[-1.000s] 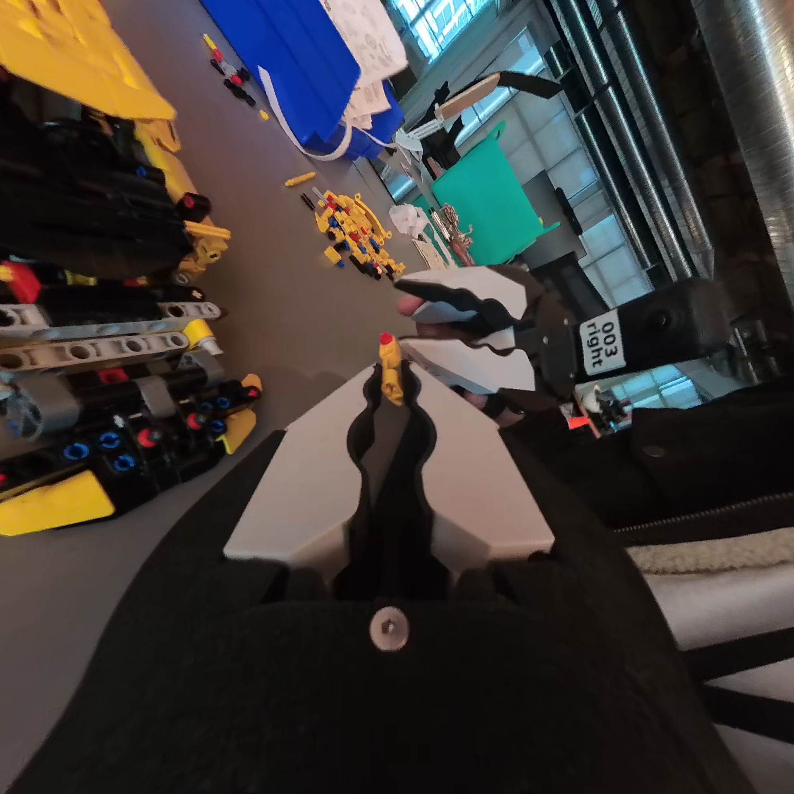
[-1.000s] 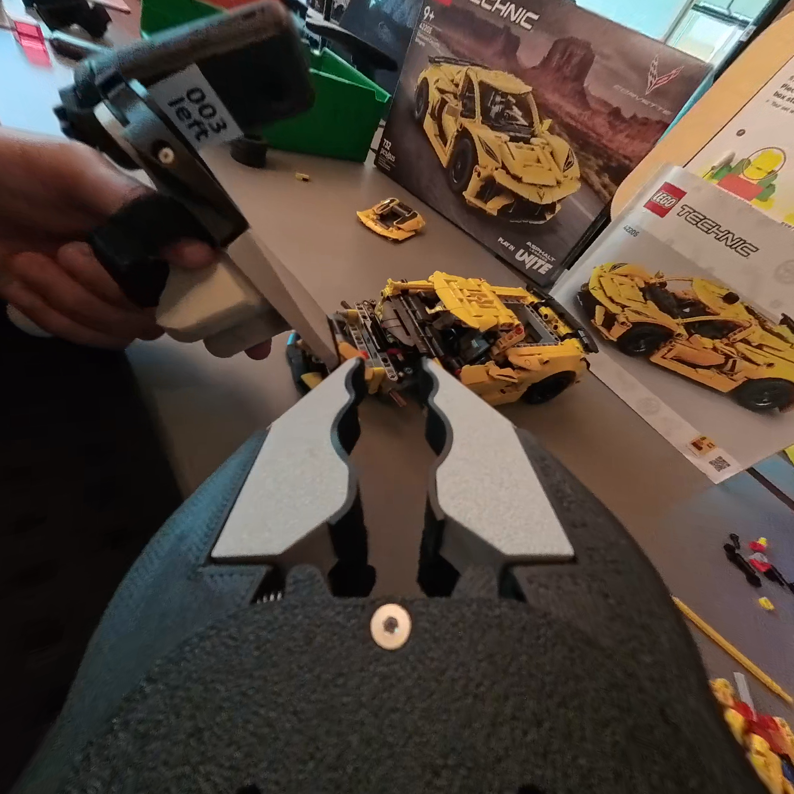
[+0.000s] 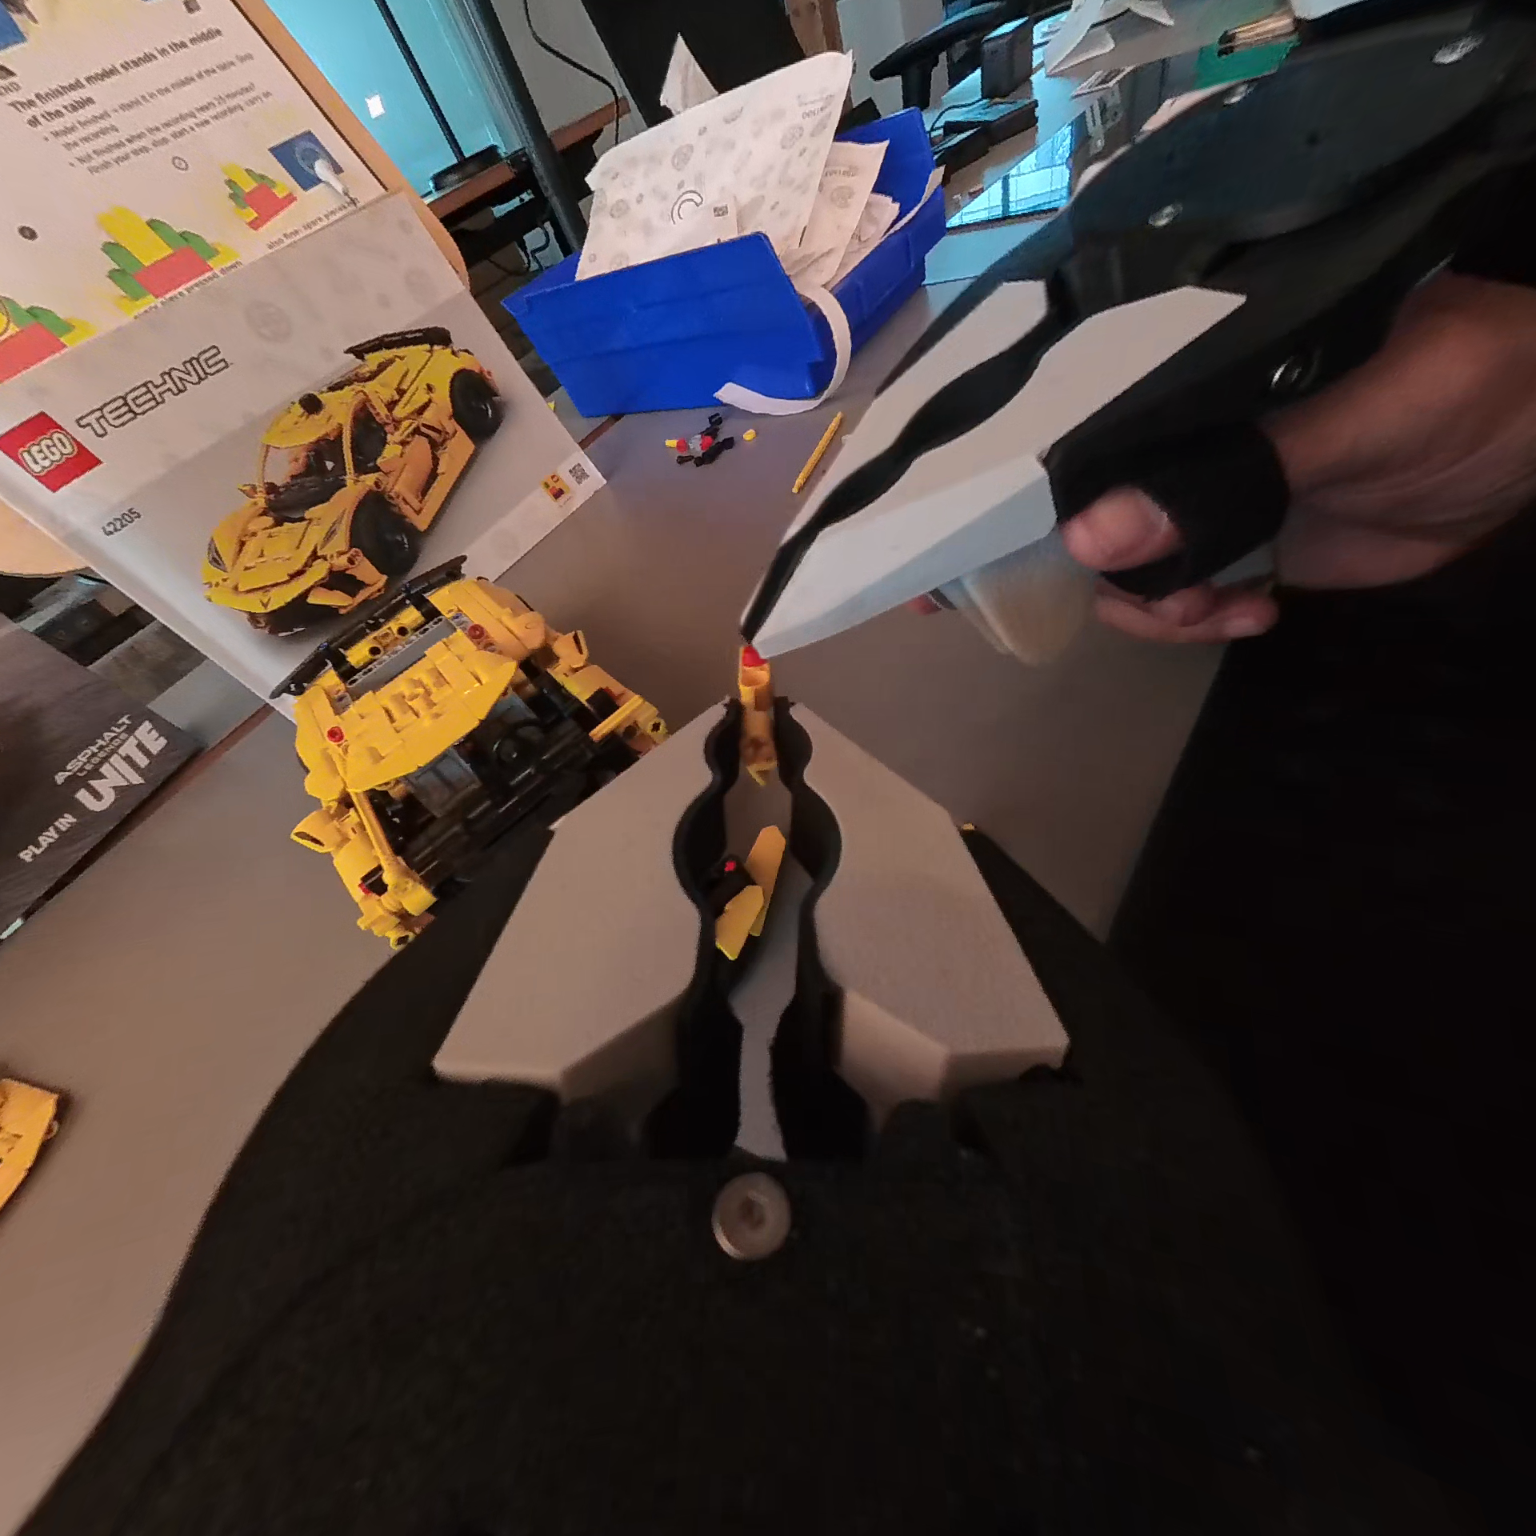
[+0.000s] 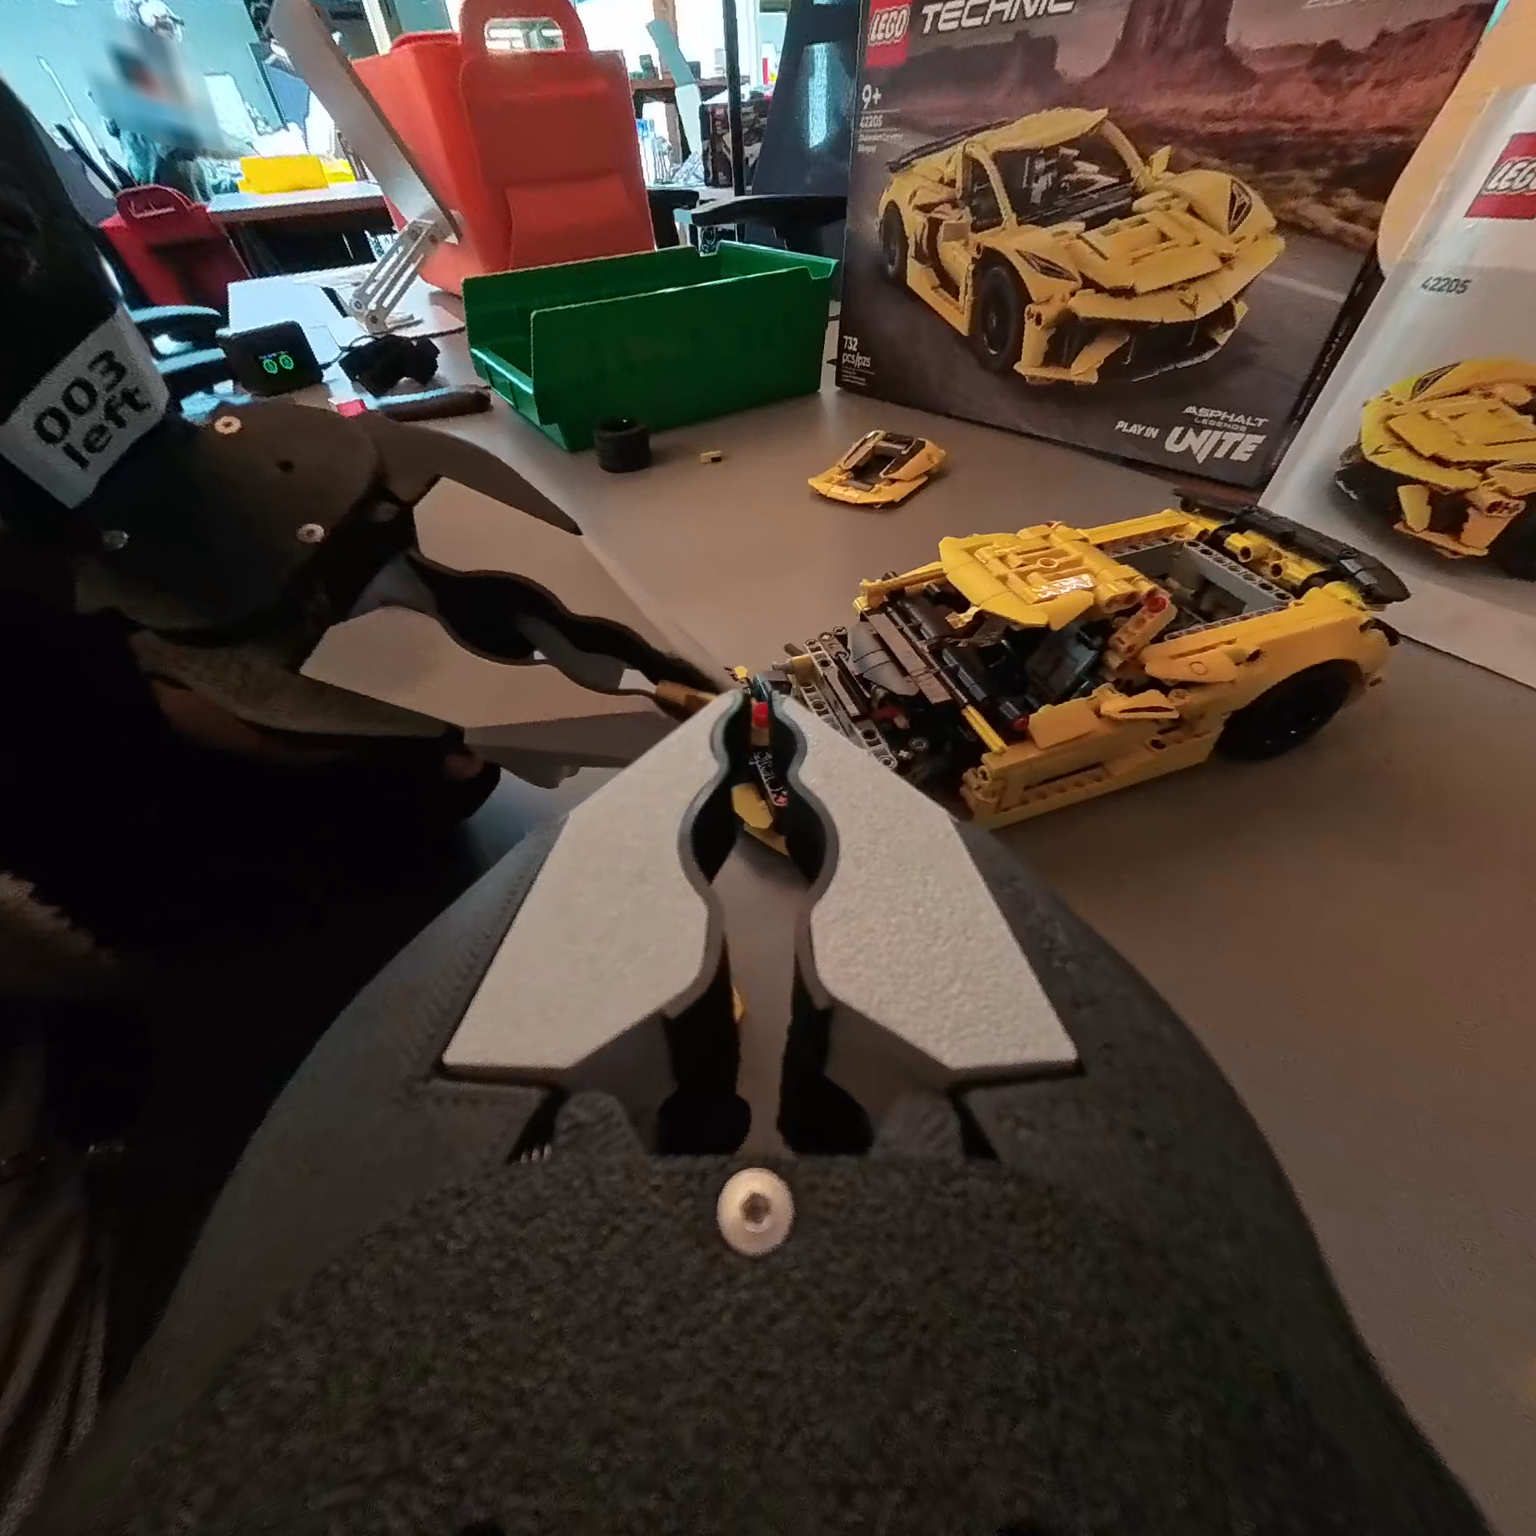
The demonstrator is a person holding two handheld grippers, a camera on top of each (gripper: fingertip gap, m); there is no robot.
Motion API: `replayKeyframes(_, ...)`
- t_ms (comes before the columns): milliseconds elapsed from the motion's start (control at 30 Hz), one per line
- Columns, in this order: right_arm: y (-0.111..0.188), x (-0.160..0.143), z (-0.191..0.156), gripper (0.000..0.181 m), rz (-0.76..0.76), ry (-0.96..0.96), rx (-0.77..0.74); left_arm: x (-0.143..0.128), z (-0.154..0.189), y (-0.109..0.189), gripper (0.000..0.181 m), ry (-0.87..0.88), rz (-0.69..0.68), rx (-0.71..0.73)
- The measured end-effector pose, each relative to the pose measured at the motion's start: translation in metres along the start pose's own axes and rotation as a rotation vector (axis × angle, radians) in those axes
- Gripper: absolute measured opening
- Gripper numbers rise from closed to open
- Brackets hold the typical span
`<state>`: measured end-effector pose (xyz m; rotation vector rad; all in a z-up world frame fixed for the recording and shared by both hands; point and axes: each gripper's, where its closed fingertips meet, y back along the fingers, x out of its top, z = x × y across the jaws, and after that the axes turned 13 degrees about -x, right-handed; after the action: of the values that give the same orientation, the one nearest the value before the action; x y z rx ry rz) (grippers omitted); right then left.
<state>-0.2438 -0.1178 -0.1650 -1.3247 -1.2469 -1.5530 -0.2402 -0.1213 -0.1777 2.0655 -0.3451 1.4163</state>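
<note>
My left gripper (image 3: 756,715) is shut on a small yellow brick piece with a red pin (image 3: 755,690) and holds it above the grey table. More yellow and black bits of it hang between the fingers. My right gripper (image 4: 754,706) is shut on the red pin end (image 4: 758,715) of the same piece. In the left wrist view it (image 3: 752,644) comes in from the upper right, tip to tip with mine. The left gripper (image 4: 706,686) shows at the left of the right wrist view. A part-built yellow brick car (image 3: 449,731) (image 4: 1080,657) stands just beyond both.
An instruction booklet (image 3: 291,416) leans behind the car, next to the set's box (image 4: 1122,224). A blue bin of paper bags (image 3: 706,324) and loose small parts (image 3: 702,445) are farther back. A green bin (image 4: 648,349), a black tyre (image 4: 622,445) and a yellow panel (image 4: 877,465) lie on the table (image 4: 1247,956). The tips of both grippers are at nearly the same place. Left tips and right tips are each some 15 centimetres from the part-built yellow brick car (image 4: 1080,657).
The right gripper was open and apart from the piece; now it has closed on the red pin end. Both grippers have turned and shifted, and the left view now faces the car.
</note>
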Motion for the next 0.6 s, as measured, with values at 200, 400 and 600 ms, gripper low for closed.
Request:
replayKeyframes(200, -0.002, -0.002, 0.0027, 0.005, 0.001, 0.036, -0.035, 0.0009, -0.0005, 0.0014, 0.006, 0.002, 0.004, 0.005)
replayKeyframes(400, -0.0021, -0.0033, -0.0008, 0.007, -0.006, 0.038, -0.015, 0.0008, 0.0007, 0.0007, 0.006, 0.004, 0.006, -0.003)
replayKeyframes(600, -0.0021, -0.004, -0.0005, 0.004, -0.015, -0.009, 0.012, 0.0013, 0.0008, 0.0015, 0.006, -0.01, 0.002, 0.003)
